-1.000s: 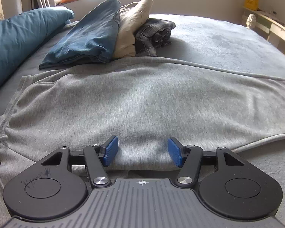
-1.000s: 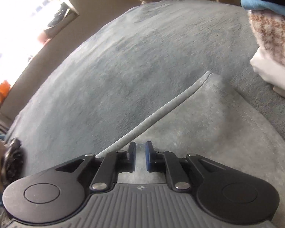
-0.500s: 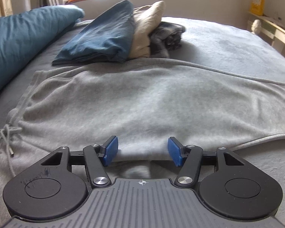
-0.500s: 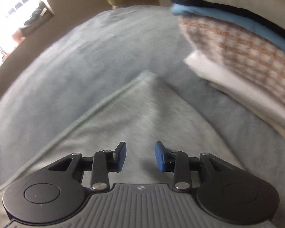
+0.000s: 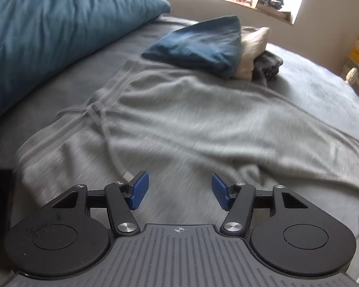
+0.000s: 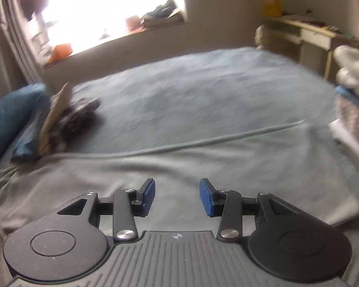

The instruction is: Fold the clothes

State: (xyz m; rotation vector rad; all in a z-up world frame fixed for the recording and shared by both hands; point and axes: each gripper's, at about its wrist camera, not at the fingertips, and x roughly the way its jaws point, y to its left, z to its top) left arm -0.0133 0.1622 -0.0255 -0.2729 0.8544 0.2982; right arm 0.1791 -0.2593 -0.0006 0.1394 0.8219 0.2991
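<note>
both the left gripper (image 5: 178, 189) and right gripper (image 6: 176, 196) look alike: black linkage arms, silver screws, blue ribbed pads, round black discs, grey ridged body.

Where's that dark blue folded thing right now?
In the left wrist view the blue garment lies upper centre on the bed, beyond the grey sweatpants, leaning against a beige garment to its right.

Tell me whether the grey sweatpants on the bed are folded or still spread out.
Folded at least once, lengthwise: the grey sweatpants lie as one long band across the bed, drawstring at one end. No crosswise fold yet.
</note>
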